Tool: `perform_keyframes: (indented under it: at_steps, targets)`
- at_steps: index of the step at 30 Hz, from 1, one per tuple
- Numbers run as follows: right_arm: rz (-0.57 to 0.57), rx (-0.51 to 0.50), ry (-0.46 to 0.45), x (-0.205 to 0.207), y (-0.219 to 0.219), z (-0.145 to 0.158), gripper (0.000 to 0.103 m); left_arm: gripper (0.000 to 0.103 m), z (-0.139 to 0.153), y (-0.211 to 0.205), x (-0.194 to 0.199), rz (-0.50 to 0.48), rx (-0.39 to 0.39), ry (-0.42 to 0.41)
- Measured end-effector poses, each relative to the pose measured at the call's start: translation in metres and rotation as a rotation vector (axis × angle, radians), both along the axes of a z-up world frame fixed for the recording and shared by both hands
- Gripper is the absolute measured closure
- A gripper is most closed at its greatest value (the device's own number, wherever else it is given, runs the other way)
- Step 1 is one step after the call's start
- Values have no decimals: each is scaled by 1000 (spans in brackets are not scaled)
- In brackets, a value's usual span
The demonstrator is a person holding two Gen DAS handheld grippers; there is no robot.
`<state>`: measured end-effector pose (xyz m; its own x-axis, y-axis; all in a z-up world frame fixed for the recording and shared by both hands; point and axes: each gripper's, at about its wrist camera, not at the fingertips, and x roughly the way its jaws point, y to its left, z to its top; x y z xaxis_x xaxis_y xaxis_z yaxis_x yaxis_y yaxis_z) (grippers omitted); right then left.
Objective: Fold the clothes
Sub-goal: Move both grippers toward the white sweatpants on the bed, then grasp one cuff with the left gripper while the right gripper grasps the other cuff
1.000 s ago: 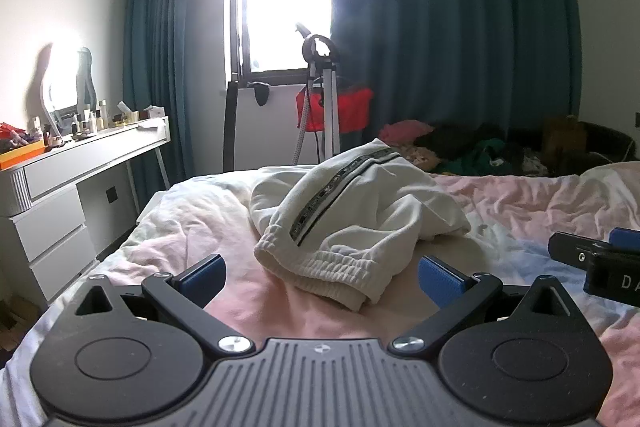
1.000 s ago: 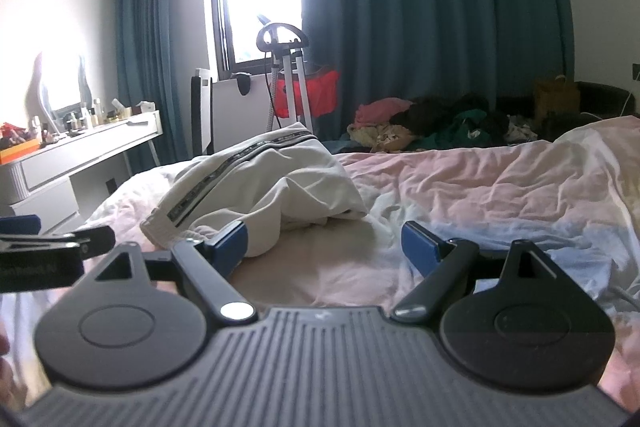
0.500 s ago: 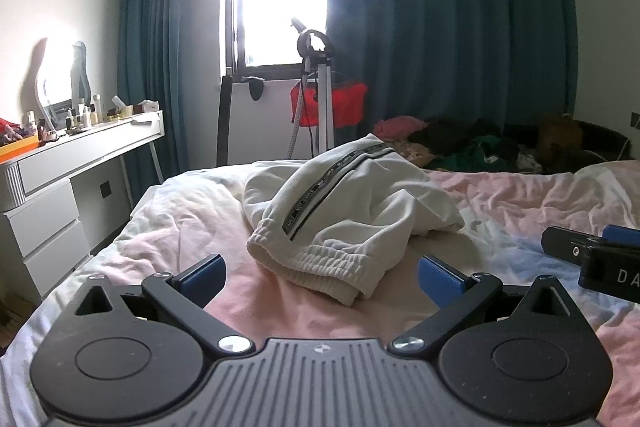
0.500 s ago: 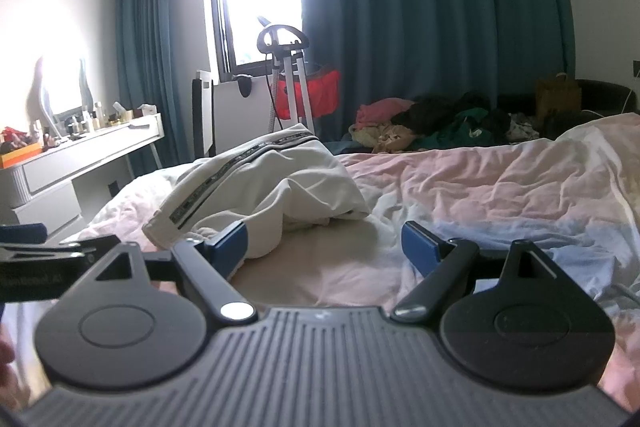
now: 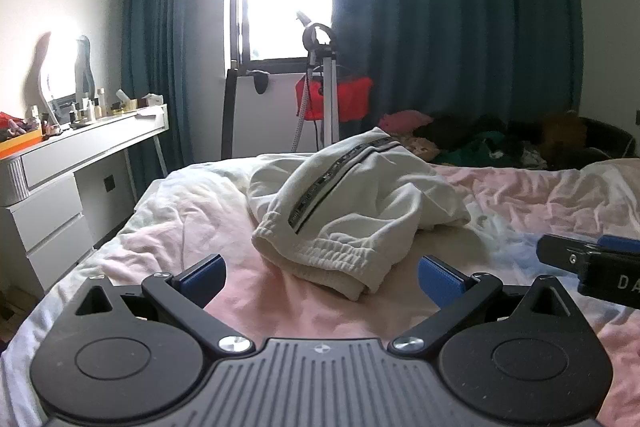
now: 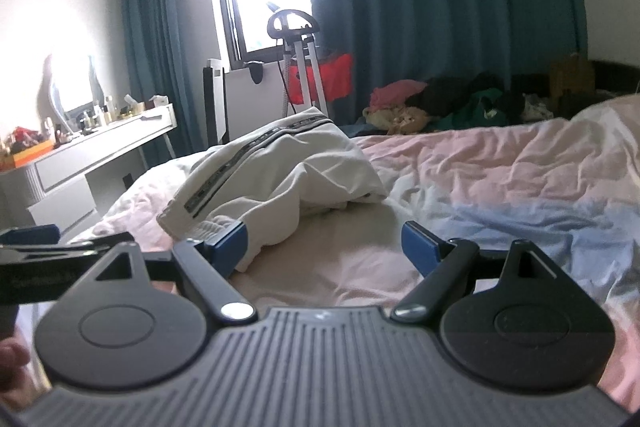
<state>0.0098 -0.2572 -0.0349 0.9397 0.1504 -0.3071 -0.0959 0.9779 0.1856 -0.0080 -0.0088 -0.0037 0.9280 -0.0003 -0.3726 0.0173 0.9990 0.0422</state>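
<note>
A crumpled pair of white sweatpants (image 5: 352, 203) with a dark side stripe lies heaped on the pink bed sheet (image 5: 200, 239); it also shows in the right wrist view (image 6: 280, 179). My left gripper (image 5: 322, 277) is open and empty, hovering just in front of the elastic waistband. My right gripper (image 6: 324, 247) is open and empty, its left pad close to the garment's near edge. Each gripper's fingers show at the edge of the other's view: the right gripper's fingers (image 5: 592, 263), the left gripper's fingers (image 6: 60, 251).
A white dresser (image 5: 68, 183) with bottles stands left of the bed. A garment steamer stand (image 5: 324, 87) and a red bag (image 5: 340, 99) are by the window. A pile of clothes (image 5: 480, 143) lies beyond the bed's far side.
Both grippers have risen slightly and tilted, so the sweatpants sit a bit lower and farther in view. The garment has not moved. Both jaws stay open.
</note>
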Motion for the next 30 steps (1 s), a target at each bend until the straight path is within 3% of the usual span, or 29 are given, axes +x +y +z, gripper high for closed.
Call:
perform_keyframes:
  at_steps: [5,11,13,19,23,26,30]
  targets:
    - [-15,67,-23,-2,-13,-8,18,0,9,8,-1,23,-6,-22]
    - [2,-19,-72,-2,3,-10,17,0,25,33,2,75,-30,-40]
    - [58,-56,-53,9,22,-10,17,0,29,50,4,104,-59,-45]
    - [218,-170,21,62,107,-21,39,0,28,112,18,238,-158,-54]
    - [260,-237,21,109,166,-33,39,0,17,148,33,339,-201,-20]
    - [271,-288,52,143,200,-46,53,0,11,167,45,375,-269,3]
    - [249,-386,69,168,233,-63,53,0,0,181,63,410,-308,34]
